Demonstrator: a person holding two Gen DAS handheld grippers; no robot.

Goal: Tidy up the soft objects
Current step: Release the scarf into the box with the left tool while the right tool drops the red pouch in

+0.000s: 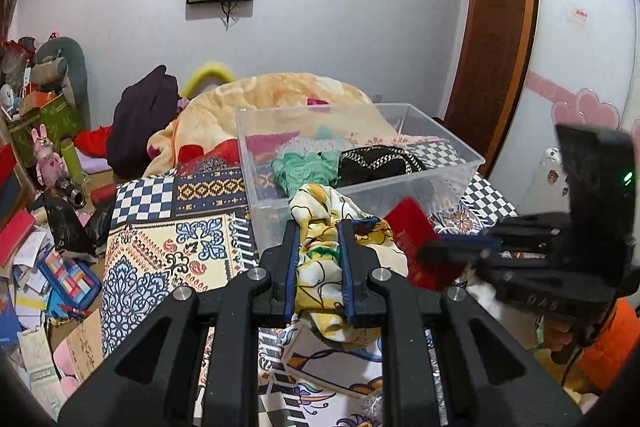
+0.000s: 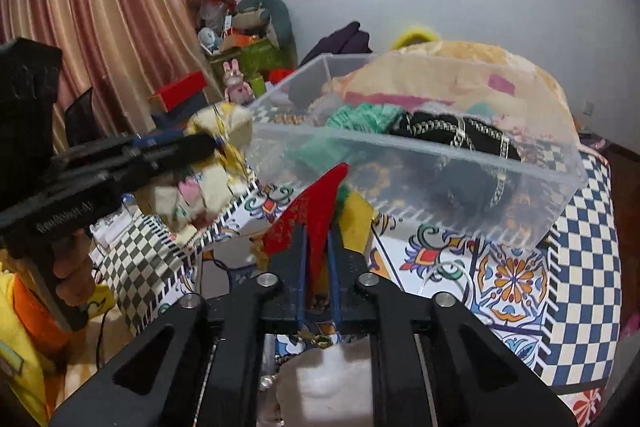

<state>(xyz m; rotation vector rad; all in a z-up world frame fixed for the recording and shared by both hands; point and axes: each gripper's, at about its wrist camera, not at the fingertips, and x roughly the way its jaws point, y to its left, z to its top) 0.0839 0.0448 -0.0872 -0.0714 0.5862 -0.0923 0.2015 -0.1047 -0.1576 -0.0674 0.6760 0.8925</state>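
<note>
Both loads are lifted and on their way to the clear plastic bin (image 1: 440,163) on the bed. The left gripper (image 1: 318,247) pinches a yellow floral cloth (image 1: 320,211) just short of the bin's near wall; the right gripper (image 2: 318,251) is clamped on a red cloth (image 2: 308,215) beside it. Next — judging by the wall ahead — each must rise over the rim before letting go.

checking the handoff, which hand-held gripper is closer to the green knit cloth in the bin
Left. The left hand-held gripper, shut on the floral cloth, sits just below the green knit cloth. The right hand-held gripper, holding the red cloth, is farther to its side.
</note>
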